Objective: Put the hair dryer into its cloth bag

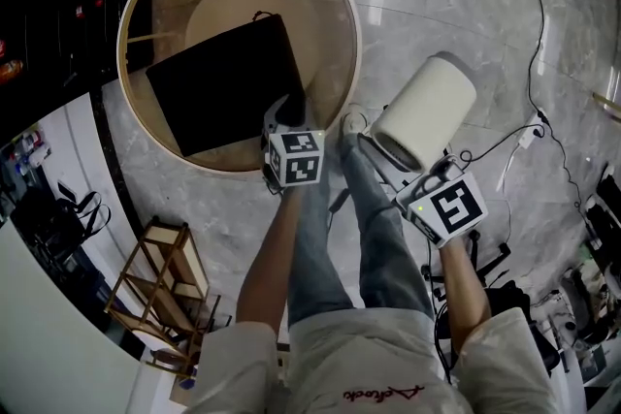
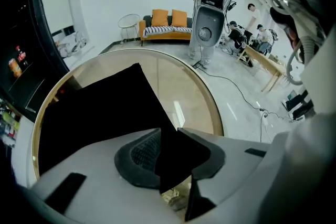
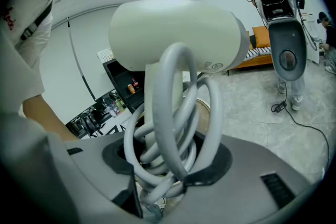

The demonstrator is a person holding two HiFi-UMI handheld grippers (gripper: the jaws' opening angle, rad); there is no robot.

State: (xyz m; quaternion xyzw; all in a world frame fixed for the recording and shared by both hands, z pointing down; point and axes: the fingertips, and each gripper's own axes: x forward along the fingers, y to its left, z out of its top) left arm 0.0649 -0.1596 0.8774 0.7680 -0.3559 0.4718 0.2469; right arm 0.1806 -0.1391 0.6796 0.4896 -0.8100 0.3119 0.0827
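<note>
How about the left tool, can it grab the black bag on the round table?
Probably yes. The left tool sits at the near corner of the black bag, and that corner lies between its open jaws. Nothing blocks it; the right tool holds the hair dryer off to the side.

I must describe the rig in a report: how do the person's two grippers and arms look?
Left gripper and right gripper: pale grey bodies, dark grey pads, each with a white cube bearing black square markers. White short sleeves, forearms bare.
</note>
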